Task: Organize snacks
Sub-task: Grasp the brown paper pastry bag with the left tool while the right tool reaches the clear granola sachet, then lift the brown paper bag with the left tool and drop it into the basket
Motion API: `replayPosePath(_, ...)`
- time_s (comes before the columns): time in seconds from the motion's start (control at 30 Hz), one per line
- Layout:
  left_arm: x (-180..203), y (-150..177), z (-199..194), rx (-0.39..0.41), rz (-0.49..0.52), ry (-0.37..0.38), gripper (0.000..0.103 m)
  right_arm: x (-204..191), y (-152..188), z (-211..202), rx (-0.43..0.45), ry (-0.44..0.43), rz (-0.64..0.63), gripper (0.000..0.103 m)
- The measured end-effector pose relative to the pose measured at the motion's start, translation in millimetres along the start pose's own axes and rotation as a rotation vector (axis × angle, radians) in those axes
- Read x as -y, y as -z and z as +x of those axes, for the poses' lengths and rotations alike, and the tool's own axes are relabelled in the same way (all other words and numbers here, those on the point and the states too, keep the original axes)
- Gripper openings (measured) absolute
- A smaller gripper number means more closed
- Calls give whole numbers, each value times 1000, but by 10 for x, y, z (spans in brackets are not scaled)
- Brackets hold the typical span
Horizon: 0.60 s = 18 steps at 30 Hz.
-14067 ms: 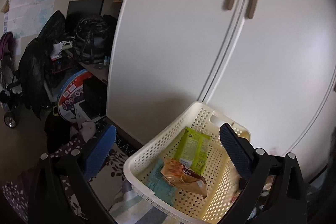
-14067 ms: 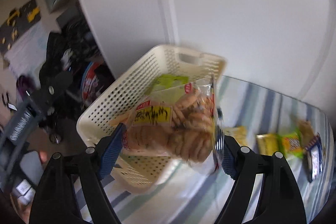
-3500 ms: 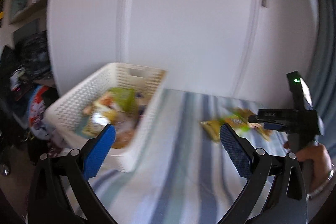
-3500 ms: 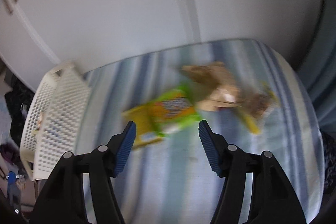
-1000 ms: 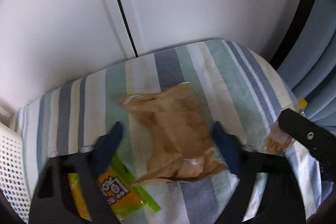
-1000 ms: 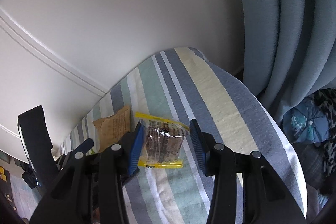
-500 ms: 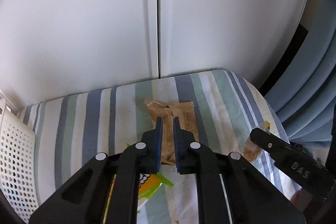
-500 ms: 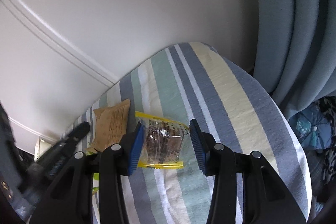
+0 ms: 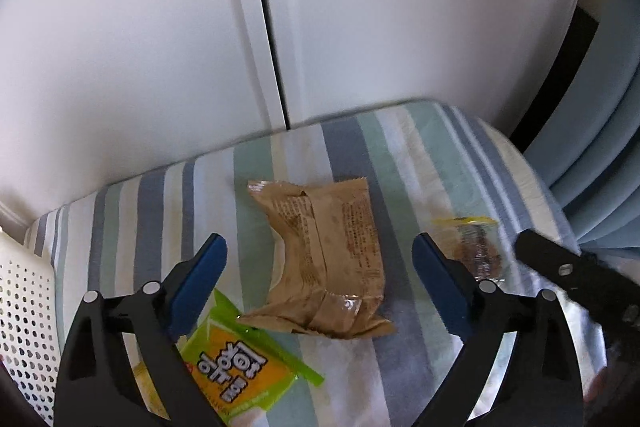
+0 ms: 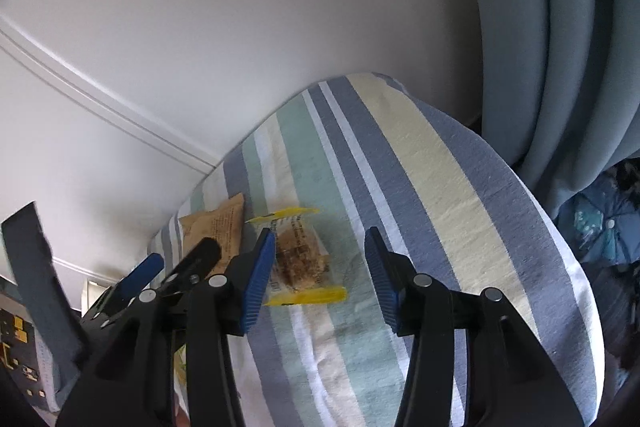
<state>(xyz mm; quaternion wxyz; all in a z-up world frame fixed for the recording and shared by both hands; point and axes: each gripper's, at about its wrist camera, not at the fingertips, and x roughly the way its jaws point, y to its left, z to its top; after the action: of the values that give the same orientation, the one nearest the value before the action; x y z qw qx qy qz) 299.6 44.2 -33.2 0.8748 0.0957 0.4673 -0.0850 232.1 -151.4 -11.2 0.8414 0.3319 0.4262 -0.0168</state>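
Observation:
A crumpled brown snack packet (image 9: 332, 259) lies on the striped cloth surface (image 9: 400, 155). My left gripper (image 9: 318, 259) hangs open above it, one blue finger on either side. A green and orange packet (image 9: 240, 367) lies by the left finger. To the right is a clear packet with yellow ends and a brown cake (image 9: 476, 251). In the right wrist view my right gripper (image 10: 320, 247) is open just above that clear packet (image 10: 300, 259), which sits close to its left finger. The brown packet (image 10: 216, 231) and the left gripper's blue finger (image 10: 148, 267) show at the left.
The white perforated basket (image 9: 20, 307) stands at the left end of the surface. White cupboard doors (image 9: 160, 27) rise right behind it. Blue curtains (image 10: 560, 27) hang at the right end, where the surface (image 10: 460, 187) rounds off, with dark clutter (image 10: 600, 227) below.
My left gripper was shut half a second ago and now stands wide open over the brown packet. My right gripper has come lower and nearer to the clear packet.

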Motion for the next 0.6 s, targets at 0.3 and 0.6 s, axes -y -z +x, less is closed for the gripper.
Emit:
replayPosePath(0.3,-51,44,249,-34,-13,32,65,-20,3,-9,11,3,-2,48)
replayPosePath(0.6,-285,-4,-167,72,-50,39,59,-207,53,11,22,39,-103,52)
